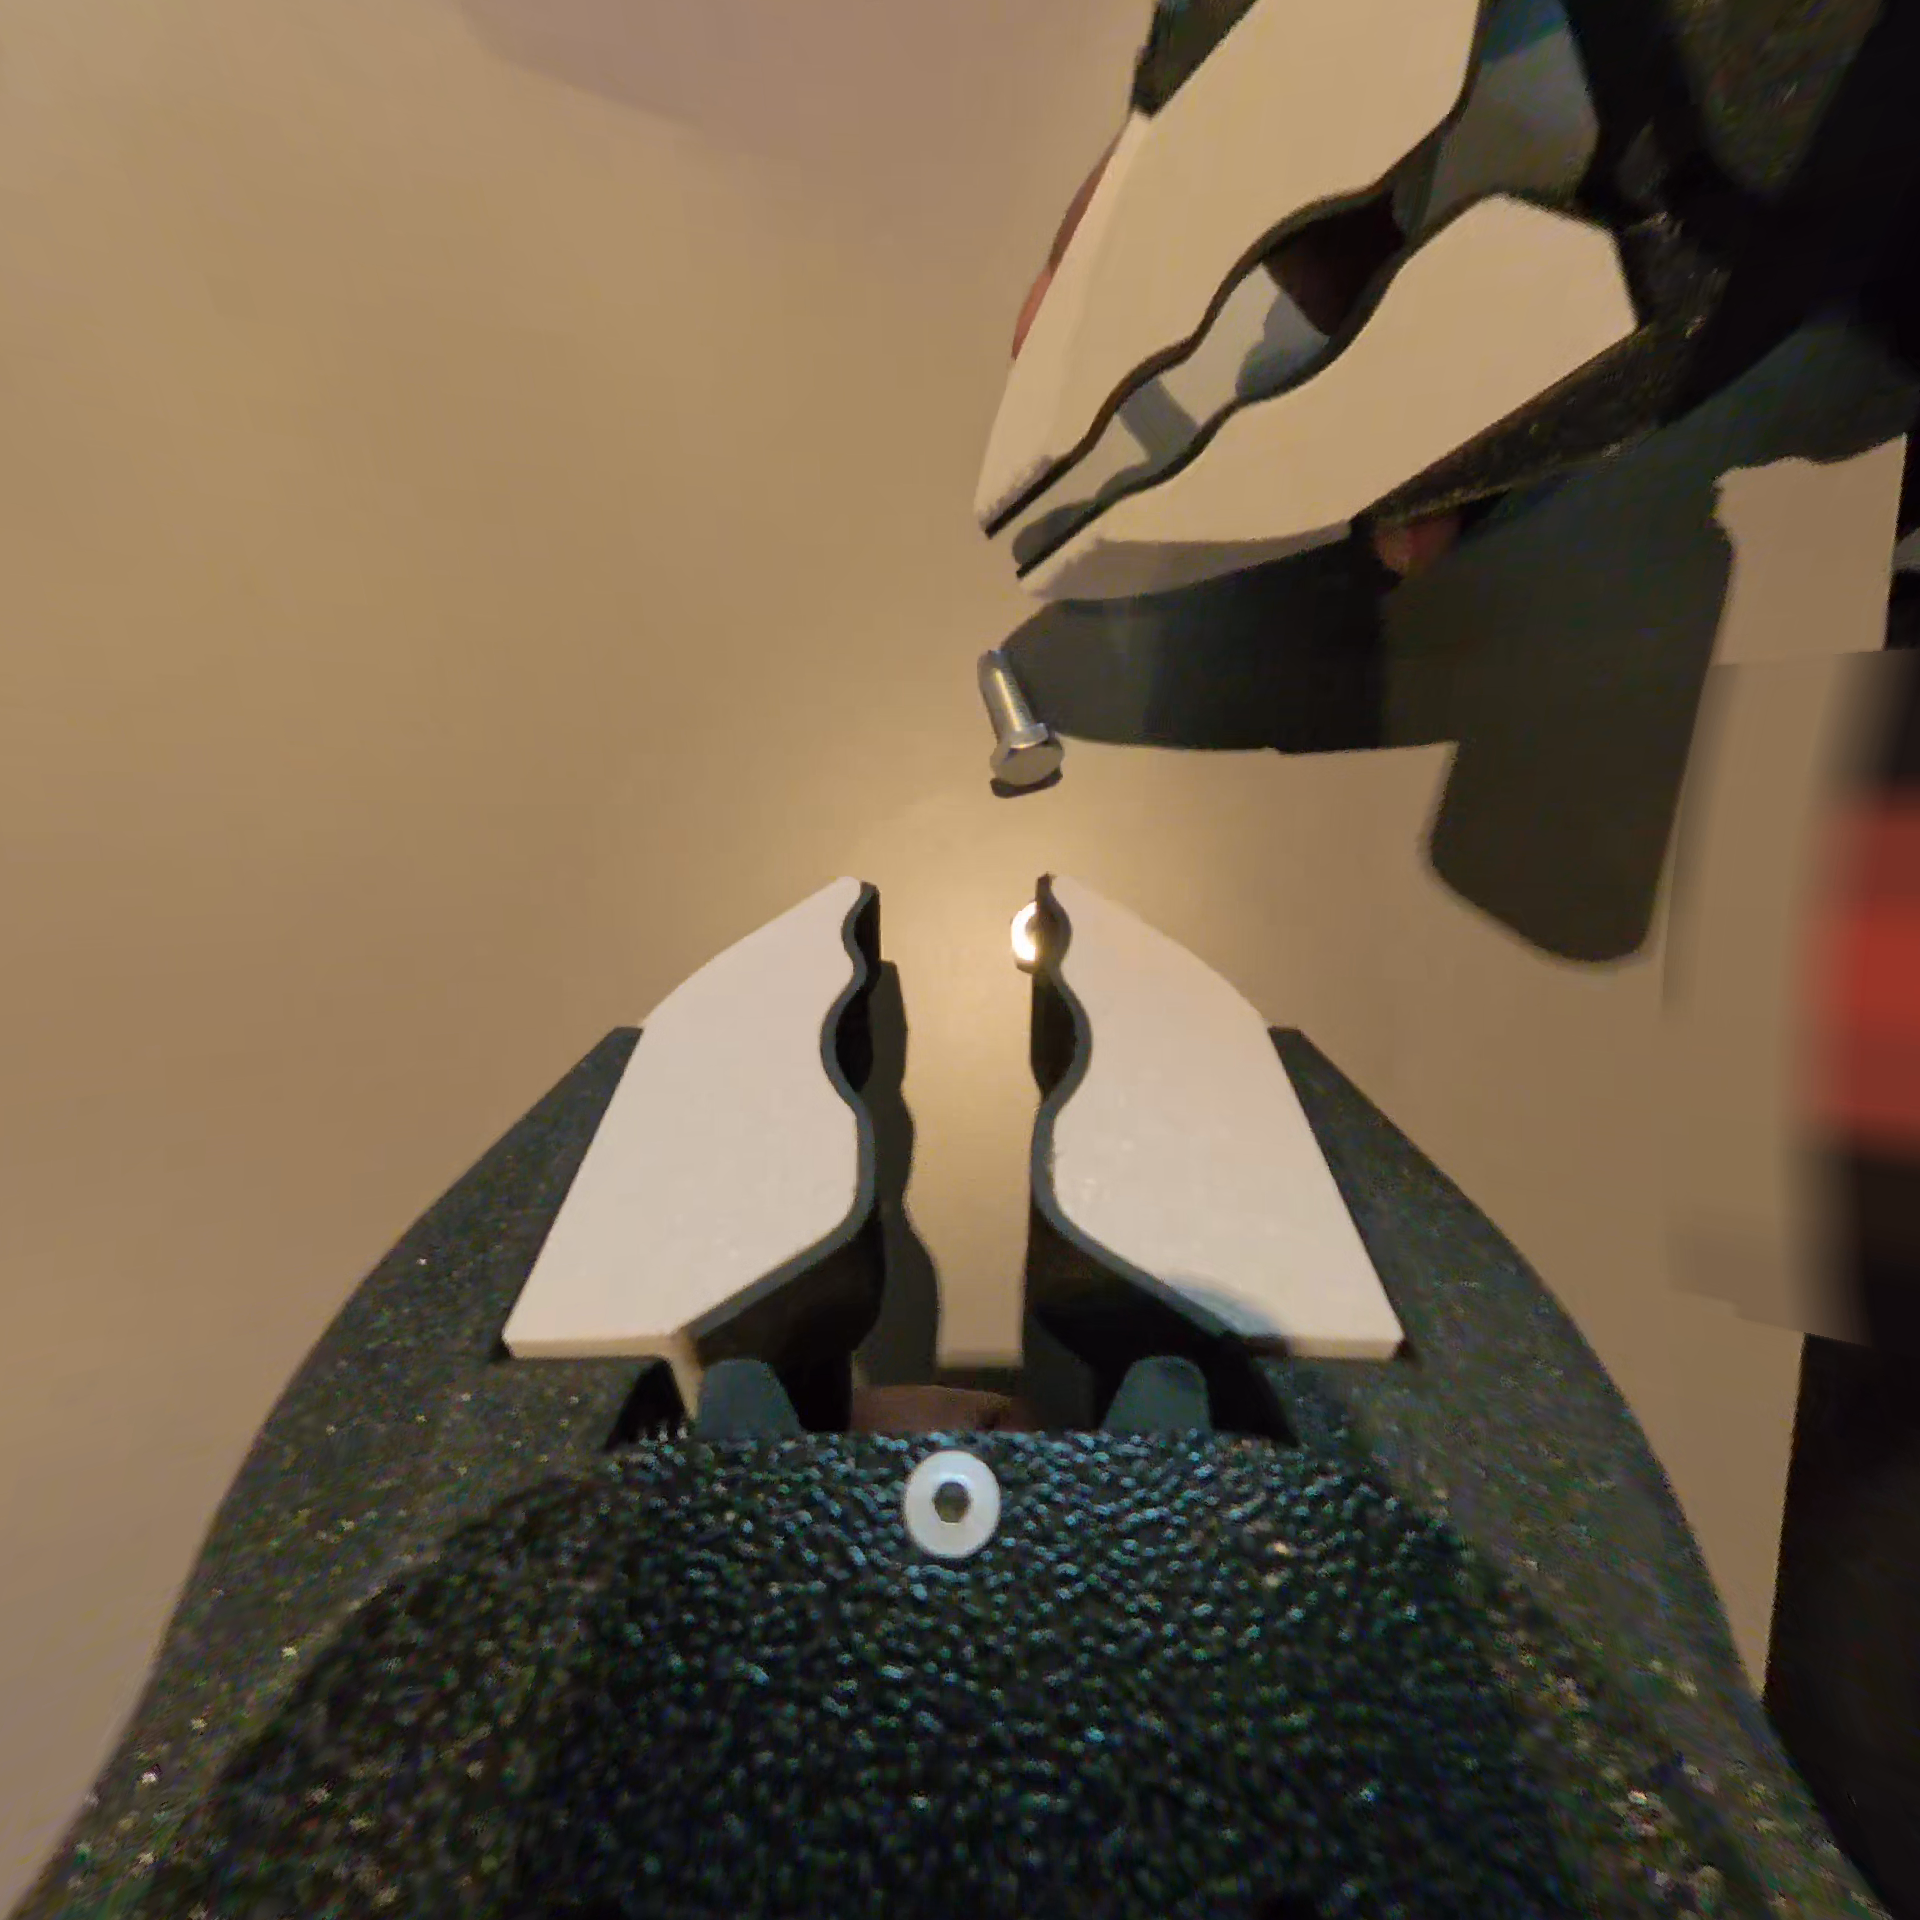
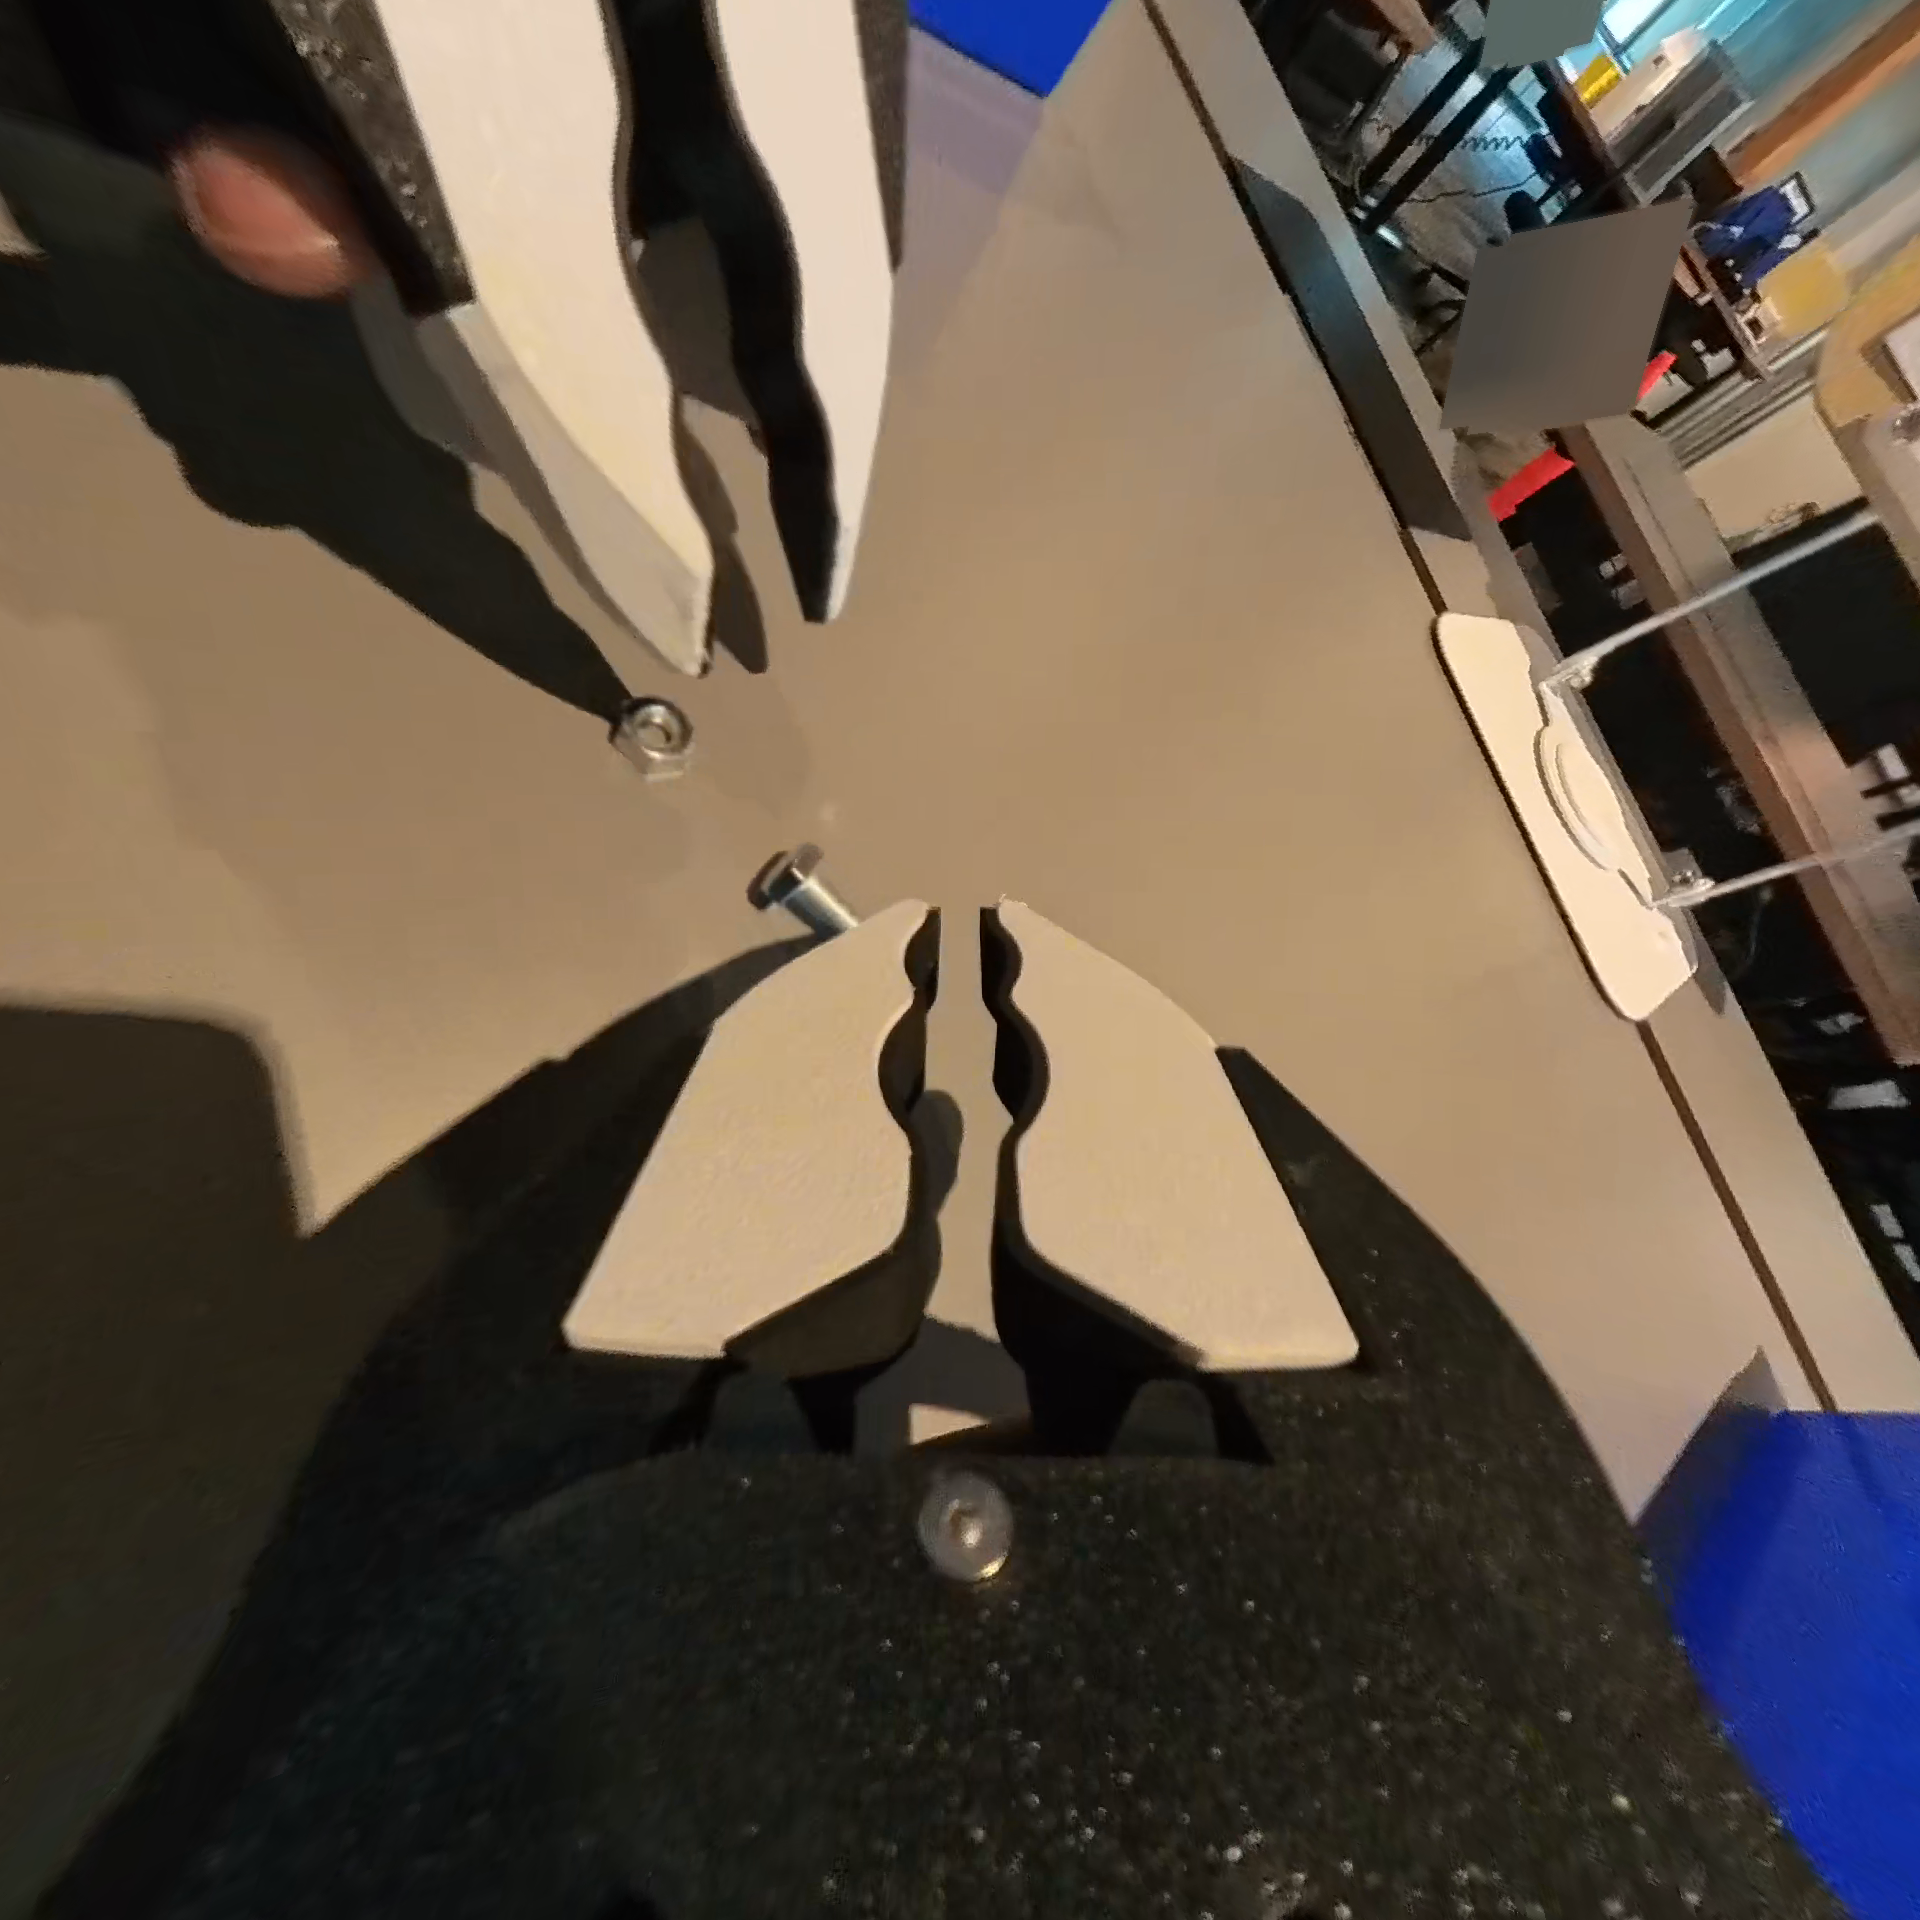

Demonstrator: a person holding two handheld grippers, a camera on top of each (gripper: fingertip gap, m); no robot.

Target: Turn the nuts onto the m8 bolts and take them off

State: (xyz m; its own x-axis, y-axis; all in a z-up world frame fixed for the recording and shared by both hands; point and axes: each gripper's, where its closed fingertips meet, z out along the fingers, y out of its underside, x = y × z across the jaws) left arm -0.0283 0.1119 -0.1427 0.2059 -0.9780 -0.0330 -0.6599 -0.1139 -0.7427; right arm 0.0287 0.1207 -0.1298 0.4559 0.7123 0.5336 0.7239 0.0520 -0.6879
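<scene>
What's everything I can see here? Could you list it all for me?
bolt: one, silver, lying on the table just off the right gripper's tips
nut: one, silver, lying on the table apart from the bolt, near the left gripper's tips
table: one, beige top
white plate: one, at the table's far edge, under a clear plastic piece
cluttered room: beyond the table's edge
left gripper: black body, beige fingers, slightly apart, holding nothing
right gripper: same build, narrow gap, holding nothing
fingertip: one, on the left gripper's body
</scene>
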